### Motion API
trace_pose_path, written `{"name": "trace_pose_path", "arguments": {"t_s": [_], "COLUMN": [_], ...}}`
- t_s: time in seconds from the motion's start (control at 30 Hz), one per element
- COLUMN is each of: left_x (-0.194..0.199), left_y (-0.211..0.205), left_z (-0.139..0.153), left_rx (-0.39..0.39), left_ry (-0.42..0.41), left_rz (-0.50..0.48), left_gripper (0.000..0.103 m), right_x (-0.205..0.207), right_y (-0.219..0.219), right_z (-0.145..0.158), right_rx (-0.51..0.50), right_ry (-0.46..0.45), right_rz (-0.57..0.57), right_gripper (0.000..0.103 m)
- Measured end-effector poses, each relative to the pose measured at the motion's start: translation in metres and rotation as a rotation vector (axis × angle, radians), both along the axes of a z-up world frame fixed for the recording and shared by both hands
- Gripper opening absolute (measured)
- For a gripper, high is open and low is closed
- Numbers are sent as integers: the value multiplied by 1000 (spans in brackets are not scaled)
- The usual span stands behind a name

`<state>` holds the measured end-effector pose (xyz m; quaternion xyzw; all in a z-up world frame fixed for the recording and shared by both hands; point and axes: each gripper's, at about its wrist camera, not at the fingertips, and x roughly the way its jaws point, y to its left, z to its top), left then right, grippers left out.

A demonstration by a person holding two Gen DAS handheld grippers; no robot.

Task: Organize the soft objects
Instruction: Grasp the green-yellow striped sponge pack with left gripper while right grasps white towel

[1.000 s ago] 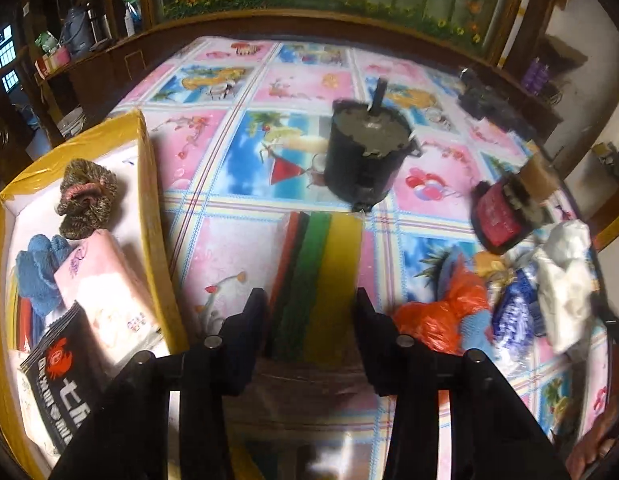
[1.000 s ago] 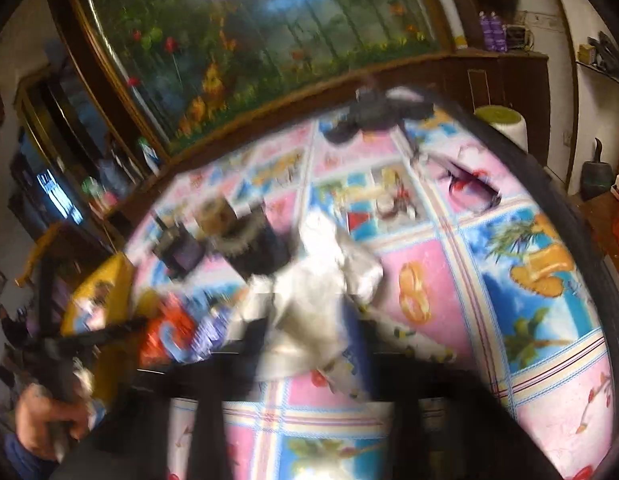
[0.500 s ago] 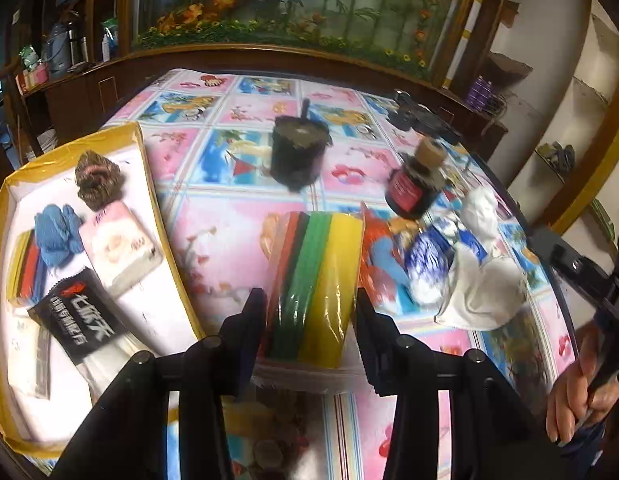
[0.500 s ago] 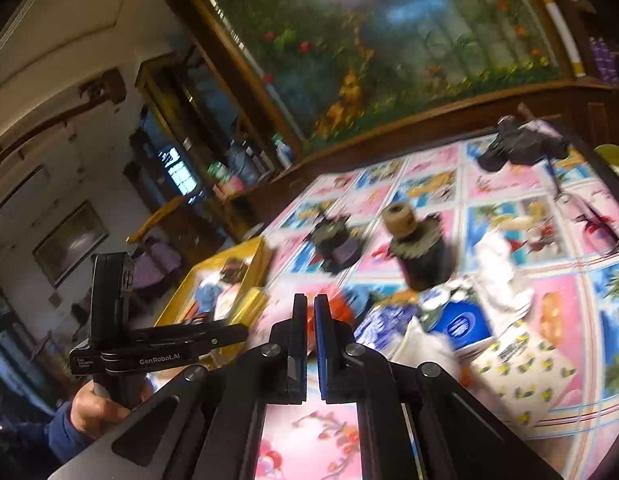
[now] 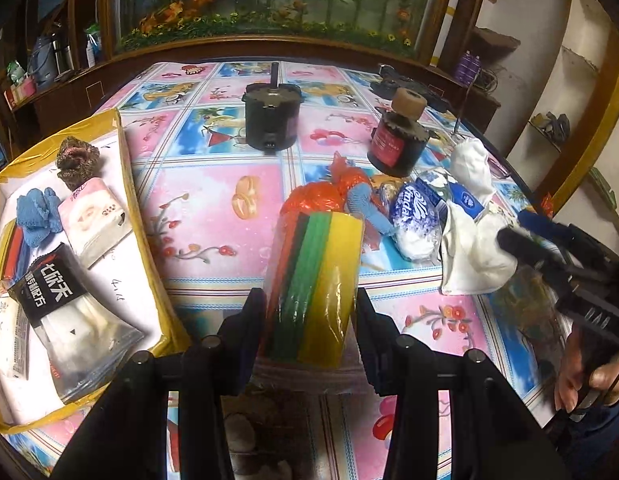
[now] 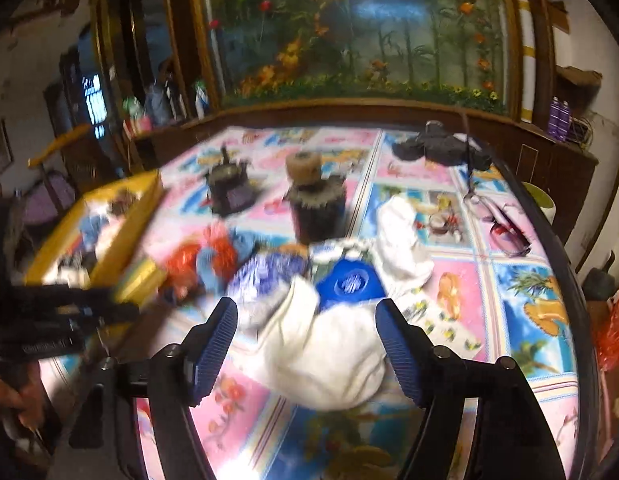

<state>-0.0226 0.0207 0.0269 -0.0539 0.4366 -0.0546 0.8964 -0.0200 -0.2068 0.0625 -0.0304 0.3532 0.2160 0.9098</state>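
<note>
My left gripper [image 5: 309, 308] is shut on a plastic-wrapped pack of red, green and yellow cloths [image 5: 317, 280], held above the table. To its left is a yellow tray [image 5: 149, 240] holding a brown scrunchie [image 5: 75, 160], a blue cloth [image 5: 37, 216], a pink tissue pack [image 5: 95, 220] and a black packet [image 5: 49, 288]. On the right lies a pile: orange net bag [image 5: 321, 196], Vinda tissue pack [image 5: 413, 216], white cloth [image 6: 321, 360]. My right gripper [image 6: 307, 320] has its jaws opening, blue pads wide apart on either side of the white cloth, not pressing it.
A black pot with a stub handle [image 5: 271, 122] and a dark jar with a cork top [image 5: 397, 140] stand behind the pile. Dark gear [image 6: 441, 148] and scissors [image 6: 505, 232] lie far right. The table's edge [image 6: 557, 248] curves close by. A hand [image 5: 585, 376] holds the right gripper.
The right gripper's jaws went from shut to wide apart, and its view swung down over the white cloth. The left gripper drifted with the coloured pack still held, nearer the pile.
</note>
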Motion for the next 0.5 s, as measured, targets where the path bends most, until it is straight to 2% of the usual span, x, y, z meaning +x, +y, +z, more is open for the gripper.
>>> {"name": "trace_pose_path", "arguments": {"t_s": [0.1,0.17,0.2,0.27,0.37,0.5], "left_x": [0,0,0,0,-1,-2], "left_y": [-3,-4,-5,-7,-10,-10], "left_z": [-2,-2,-2,-4,-6,-5], "left_rx": [3,9,12,14,19,17], "left_ry": [4,2,2,5,5,-8], "left_rz": [-7,-9,-12,-18,-28,-28], "left_gripper": [42,42,42,42,42,42], "right_x": [7,11,13,18,17,18], "right_y": [10,7,6,6,2,0], "right_z": [-15,-21,-23,-32,-31,-30], "right_rx": [-102,-105,-100,-107,-87,-34], "right_ry": [24,53,67,110,111,107], "right_rz": [-23,-37,-39,-38,-35,-38], "right_gripper": [75,72,57,35,21,15]}}
